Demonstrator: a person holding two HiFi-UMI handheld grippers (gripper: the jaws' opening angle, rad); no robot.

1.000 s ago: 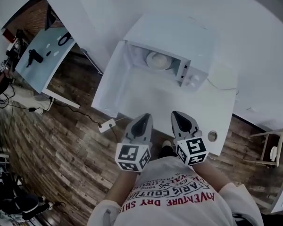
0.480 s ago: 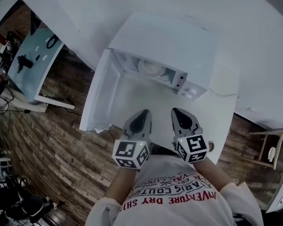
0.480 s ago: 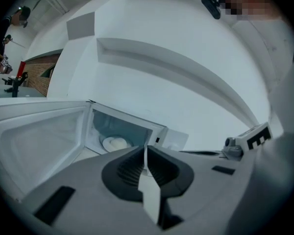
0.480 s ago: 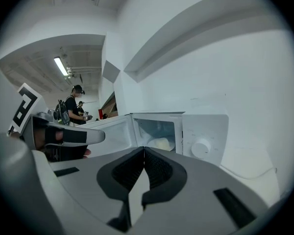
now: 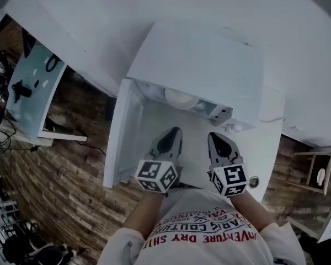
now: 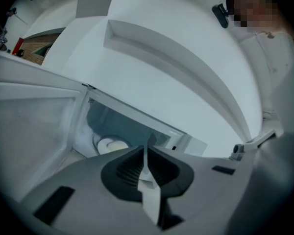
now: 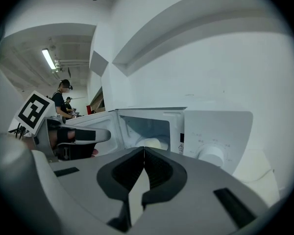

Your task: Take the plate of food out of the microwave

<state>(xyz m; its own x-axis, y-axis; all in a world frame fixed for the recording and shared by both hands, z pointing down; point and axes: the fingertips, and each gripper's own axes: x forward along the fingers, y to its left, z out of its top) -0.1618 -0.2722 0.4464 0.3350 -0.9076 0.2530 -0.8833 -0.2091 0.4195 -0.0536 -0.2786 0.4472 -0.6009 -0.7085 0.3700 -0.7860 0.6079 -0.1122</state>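
A white microwave [image 5: 204, 65] stands on a white table [image 5: 267, 148], its door [image 5: 118, 142] swung open to the left. Inside it sits a pale plate of food [image 5: 181, 98], also seen in the left gripper view [image 6: 110, 145] and the right gripper view [image 7: 152, 142]. Both grippers hover side by side in front of the opening, short of the plate. My left gripper [image 5: 174, 132] is shut with nothing in it, and so is my right gripper [image 5: 216, 138]. In the right gripper view the left gripper [image 7: 73, 136] shows beside the open door.
The microwave's knob [image 7: 210, 155] and control panel are right of the opening. A small round fitting [image 5: 254, 181] lies at the table's near right. A pale blue table [image 5: 33, 76] with dark items stands far left on the wooden floor. People [image 7: 63, 99] stand in the background.
The microwave now lies closer and more directly under the head view. Both grippers have come nearer its opening, still shut and side by side. The plate has not moved.
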